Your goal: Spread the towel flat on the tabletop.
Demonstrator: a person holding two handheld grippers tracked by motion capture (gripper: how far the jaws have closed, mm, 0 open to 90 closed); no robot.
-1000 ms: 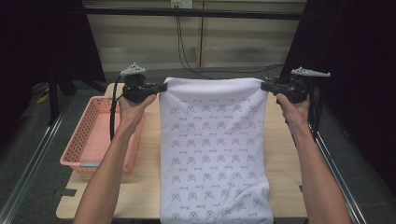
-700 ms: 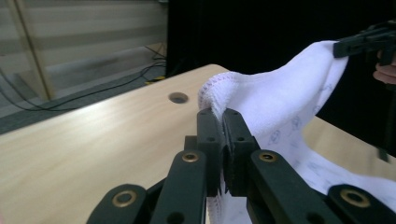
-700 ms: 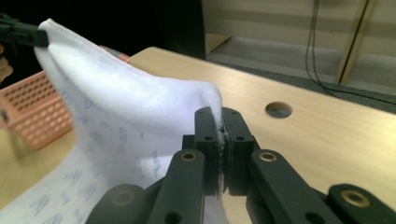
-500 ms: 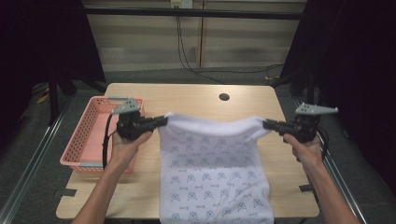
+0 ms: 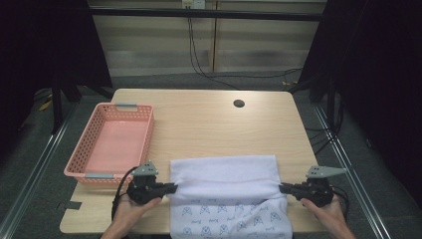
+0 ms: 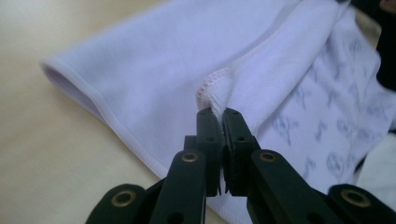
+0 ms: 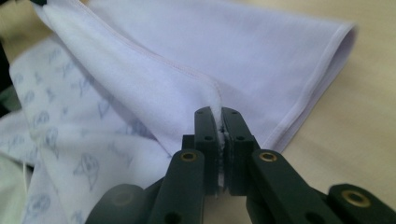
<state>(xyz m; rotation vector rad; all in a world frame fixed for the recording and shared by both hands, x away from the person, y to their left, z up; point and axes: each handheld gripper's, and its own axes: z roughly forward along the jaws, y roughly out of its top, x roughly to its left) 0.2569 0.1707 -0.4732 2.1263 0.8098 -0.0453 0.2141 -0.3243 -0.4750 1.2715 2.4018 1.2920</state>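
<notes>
Gripping opposite corners of the white towel [image 5: 224, 174], the left hand-held gripper [image 5: 171, 187] and right hand-held gripper [image 5: 282, 188] sat low at the tabletop [image 5: 209, 124] near edge, jaws clamped on cloth. Towel lay folded over, front hanging off. Pink basket [image 5: 144, 117] stood left; dark curtains around.

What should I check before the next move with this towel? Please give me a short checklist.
1. Left gripper shut on a corner of the towel: ok.
2. Right gripper shut on the other corner: ok.
3. Folded top layer lies flat on the table: ok.
4. Fold edge straight between both grippers: ok, a slight sag.
5. Pink basket apart from the towel: ok.
6. Near end of the towel fully on the table: cannot tell, it runs past the near edge.
</notes>
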